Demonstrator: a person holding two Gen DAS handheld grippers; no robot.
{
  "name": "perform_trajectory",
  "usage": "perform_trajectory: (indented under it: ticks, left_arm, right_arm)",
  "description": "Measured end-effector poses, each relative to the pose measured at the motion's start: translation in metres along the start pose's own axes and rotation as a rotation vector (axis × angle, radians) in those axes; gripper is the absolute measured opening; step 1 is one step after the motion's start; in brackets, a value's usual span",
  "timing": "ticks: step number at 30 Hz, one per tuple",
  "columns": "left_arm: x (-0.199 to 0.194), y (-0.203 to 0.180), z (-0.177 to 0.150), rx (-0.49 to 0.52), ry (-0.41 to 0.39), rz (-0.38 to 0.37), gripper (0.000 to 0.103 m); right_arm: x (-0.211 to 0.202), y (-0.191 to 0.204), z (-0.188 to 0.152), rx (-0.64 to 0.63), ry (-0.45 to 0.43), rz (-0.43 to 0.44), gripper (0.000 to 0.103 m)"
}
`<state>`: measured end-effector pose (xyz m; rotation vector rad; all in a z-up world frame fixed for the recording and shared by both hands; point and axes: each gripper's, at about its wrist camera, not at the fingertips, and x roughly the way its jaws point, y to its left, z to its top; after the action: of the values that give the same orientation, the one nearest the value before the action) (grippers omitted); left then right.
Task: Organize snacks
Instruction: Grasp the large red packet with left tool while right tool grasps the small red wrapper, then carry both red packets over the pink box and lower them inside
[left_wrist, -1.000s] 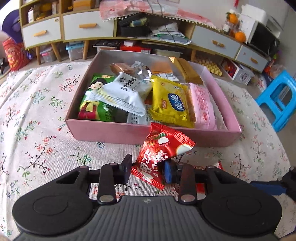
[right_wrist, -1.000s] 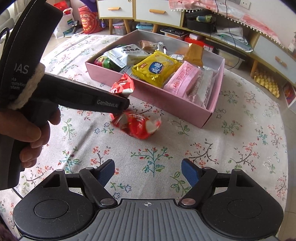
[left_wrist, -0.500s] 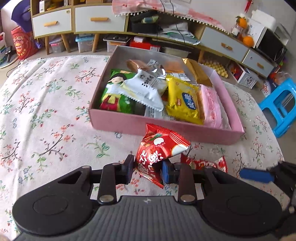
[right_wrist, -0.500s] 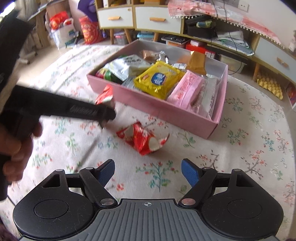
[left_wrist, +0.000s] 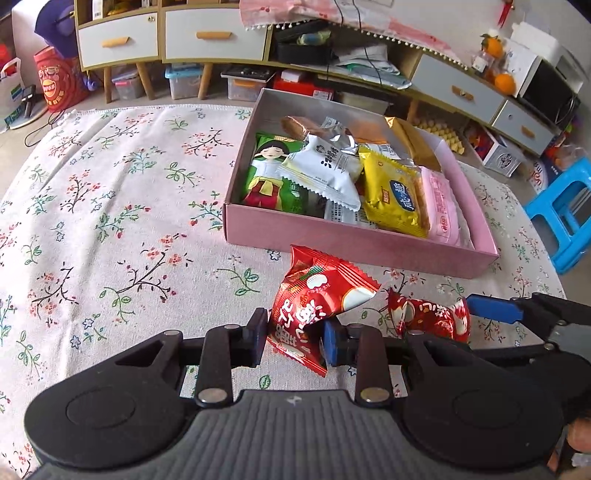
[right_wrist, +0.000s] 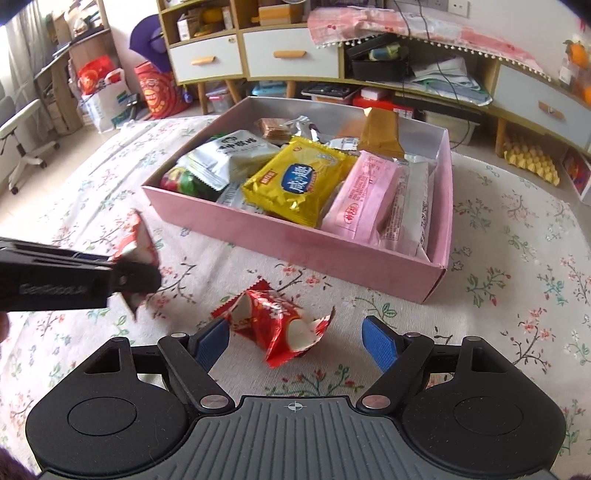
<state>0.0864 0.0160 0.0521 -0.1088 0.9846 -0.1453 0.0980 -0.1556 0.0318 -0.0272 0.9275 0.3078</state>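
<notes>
My left gripper (left_wrist: 294, 338) is shut on a red snack packet (left_wrist: 317, 299) and holds it above the floral tablecloth, in front of the pink box (left_wrist: 354, 243); it shows at the left of the right wrist view (right_wrist: 135, 273). A second red packet (right_wrist: 275, 326) lies on the cloth between the open fingers of my right gripper (right_wrist: 295, 341); it also shows in the left wrist view (left_wrist: 430, 317). The pink box (right_wrist: 295, 243) holds several packets: green, white, yellow and pink.
The floral tablecloth (left_wrist: 110, 221) covers the table. Behind it stand low cabinets with drawers (left_wrist: 212, 40), storage bins on the floor, and a blue stool (left_wrist: 565, 214) at the right. An office chair (right_wrist: 22, 147) stands at the far left.
My left gripper has pulled back and left from the box with its red packet. My right gripper has moved forward until the packet on the cloth lies between its fingers.
</notes>
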Motion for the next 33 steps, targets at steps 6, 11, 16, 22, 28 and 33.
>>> perform_trajectory:
  ticks: [6, 11, 16, 22, 28, 33]
  left_arm:
    - [0.001, -0.002, 0.0, 0.007, -0.004, 0.001, 0.028]
    - [0.003, -0.002, 0.0, 0.007, 0.0, 0.005, 0.028]
    - [0.003, -0.002, 0.0, 0.006, 0.0, 0.004, 0.028]
    - [0.003, -0.001, 0.001, 0.003, -0.001, 0.004, 0.028]
    - [0.0, -0.001, 0.001, 0.0, -0.006, 0.0, 0.028]
    - [-0.002, -0.001, 0.001, -0.001, -0.011, -0.005, 0.028]
  right_arm:
    - [0.004, -0.006, 0.002, 0.053, -0.011, 0.033, 0.069]
    - [0.004, -0.001, 0.002, 0.043, 0.009, 0.046, 0.041]
    - [0.0, 0.006, 0.003, 0.045, 0.028, 0.051, 0.034]
    - [-0.002, 0.011, 0.003, 0.05, 0.045, 0.053, 0.032]
    - [-0.004, 0.009, 0.004, 0.062, 0.043, 0.052, 0.032]
    - [-0.009, 0.012, 0.007, 0.055, 0.031, 0.061, 0.032]
